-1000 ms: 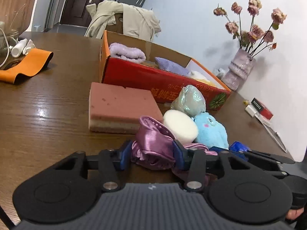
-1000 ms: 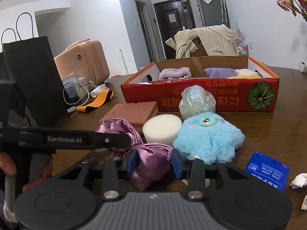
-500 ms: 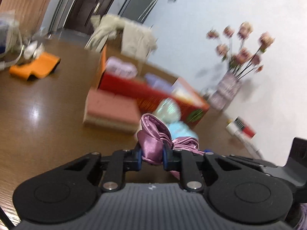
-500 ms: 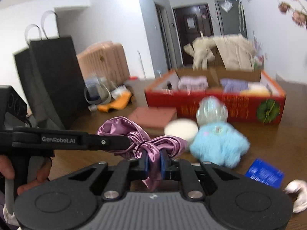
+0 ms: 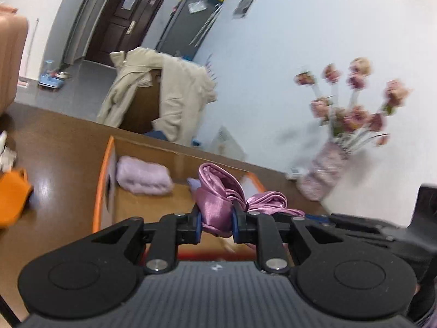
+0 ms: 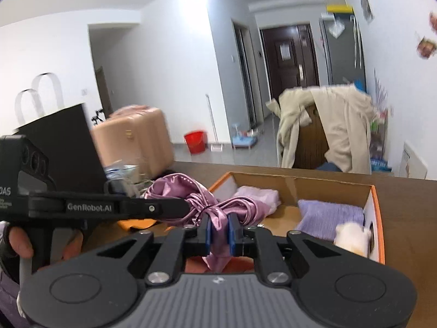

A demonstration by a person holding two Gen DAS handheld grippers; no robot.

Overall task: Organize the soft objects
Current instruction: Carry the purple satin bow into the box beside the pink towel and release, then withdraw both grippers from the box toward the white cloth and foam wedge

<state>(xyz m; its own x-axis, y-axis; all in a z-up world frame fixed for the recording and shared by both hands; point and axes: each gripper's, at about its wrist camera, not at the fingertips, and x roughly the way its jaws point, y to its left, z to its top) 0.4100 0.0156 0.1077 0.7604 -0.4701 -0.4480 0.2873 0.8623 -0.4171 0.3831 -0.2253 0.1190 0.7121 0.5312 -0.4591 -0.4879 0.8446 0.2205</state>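
Clamped in two places at once: left gripper (image 5: pixel 216 222) pinching one end of the purple satin cloth (image 5: pixel 218 202), right gripper (image 6: pixel 218 231) clenched on the knotted middle of the same cloth (image 6: pixel 215 213), both raised above the near edge of the cardboard box (image 6: pixel 378 218). Likely trouble from here: slick satin sliding out of either set of blue pads (image 6: pixel 208 231); a loose tail (image 6: pixel 215 262) dangling below and catching on the box rim on the way in; two grips pulling apart and tugging the bundle out of shape. Inside the box, a lilac folded towel (image 5: pixel 143 175), a purple knitted cloth (image 6: pixel 329 216) and a cream plush (image 6: pixel 352 237). Beneath and around, a glossy brown wooden table (image 5: pixel 62 147) with an orange band (image 5: pixel 12 196) to the left. Farther off, blurred dried roses in a vase (image 5: pixel 323 169) against the white wall, a beige coat (image 6: pixel 322 125) draped over a chair, a pink suitcase (image 6: pixel 136 139), a red bucket (image 6: pixel 195 142) and a dark door (image 5: pixel 117 16).
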